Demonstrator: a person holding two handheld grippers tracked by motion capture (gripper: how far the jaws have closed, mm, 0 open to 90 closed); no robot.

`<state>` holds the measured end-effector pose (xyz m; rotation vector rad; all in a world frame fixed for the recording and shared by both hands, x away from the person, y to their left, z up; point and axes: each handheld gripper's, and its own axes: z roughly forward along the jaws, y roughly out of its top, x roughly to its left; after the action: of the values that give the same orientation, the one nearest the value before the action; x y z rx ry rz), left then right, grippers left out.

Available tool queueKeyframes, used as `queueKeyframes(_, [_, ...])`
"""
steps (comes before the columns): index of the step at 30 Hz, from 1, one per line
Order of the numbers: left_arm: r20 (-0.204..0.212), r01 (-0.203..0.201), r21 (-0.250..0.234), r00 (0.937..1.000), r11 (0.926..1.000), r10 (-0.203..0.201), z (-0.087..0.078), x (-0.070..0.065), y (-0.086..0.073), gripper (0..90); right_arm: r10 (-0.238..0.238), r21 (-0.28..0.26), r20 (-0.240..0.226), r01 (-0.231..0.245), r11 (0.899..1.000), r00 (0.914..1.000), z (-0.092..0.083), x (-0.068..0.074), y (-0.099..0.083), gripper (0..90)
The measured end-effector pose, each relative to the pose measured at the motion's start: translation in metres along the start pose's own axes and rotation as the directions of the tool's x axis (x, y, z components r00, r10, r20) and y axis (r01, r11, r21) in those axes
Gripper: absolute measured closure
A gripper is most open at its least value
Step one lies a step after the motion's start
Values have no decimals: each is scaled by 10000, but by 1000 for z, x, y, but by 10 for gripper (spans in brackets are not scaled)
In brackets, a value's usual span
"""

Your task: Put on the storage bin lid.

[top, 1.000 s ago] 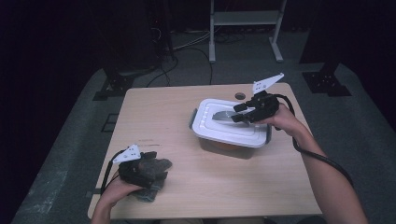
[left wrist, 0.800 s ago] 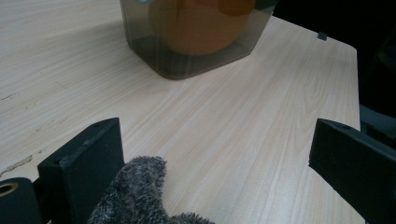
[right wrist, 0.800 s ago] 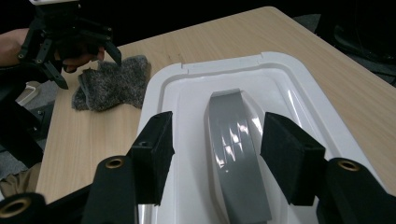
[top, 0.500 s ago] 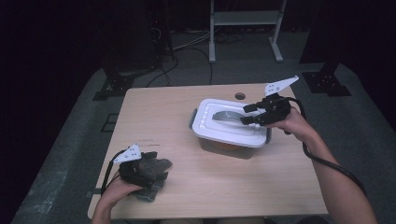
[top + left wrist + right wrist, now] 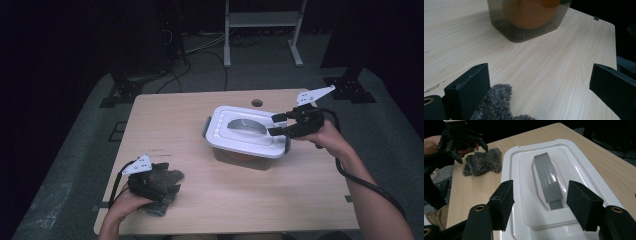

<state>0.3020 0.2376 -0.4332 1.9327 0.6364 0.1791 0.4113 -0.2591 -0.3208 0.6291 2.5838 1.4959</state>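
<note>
A clear container (image 5: 239,156) with a white lid (image 5: 224,139) and a grey handle (image 5: 245,125) stands right of the table's middle. Something orange (image 5: 531,12) shows through its wall (image 5: 524,33). My right gripper (image 5: 274,125) hovers at the lid's right edge, open; its jaws have just been opening and nothing is between them. In the right gripper view (image 5: 540,197) the handle (image 5: 547,180) lies ahead on the lid (image 5: 521,182). My left gripper (image 5: 159,181) rests open at the front left on a grey fuzzy cloth (image 5: 175,176). That cloth (image 5: 496,102) lies by its left jaw, with the left gripper (image 5: 539,82) spread wide.
The wooden table (image 5: 175,125) has a small round hole (image 5: 257,103) behind the container. A metal rack (image 5: 262,30), cables and dark stands sit on the floor beyond the far edge. In the right gripper view the left gripper (image 5: 472,153) and cloth (image 5: 484,161) show far off.
My right gripper has drawn back to the right, from over the lid's handle to the lid's right edge, with its jaws wider apart. The left hand and cloth have stayed put.
</note>
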Motion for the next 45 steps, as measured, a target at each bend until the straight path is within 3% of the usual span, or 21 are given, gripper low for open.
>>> queueKeyframes(11, [3, -1, 9, 10000, 10000, 1, 0, 0, 0, 23, 186, -53, 273, -185, 9998, 9995, -17, 3, -12, 360])
queueKeyframes(29, [42, 28, -28, 10000, 10000, -28, 1, -1, 1, 23, 665, -209, 416, -656, 9976, 9969, -34, 10, -47, 357])
queueKeyframes(45, [58, 18, -10, 10000, 10000, -18, 2, -1, 1, 23, 1283, -492, 679, -1252, 9909, 9894, -48, 14, -84, 357])
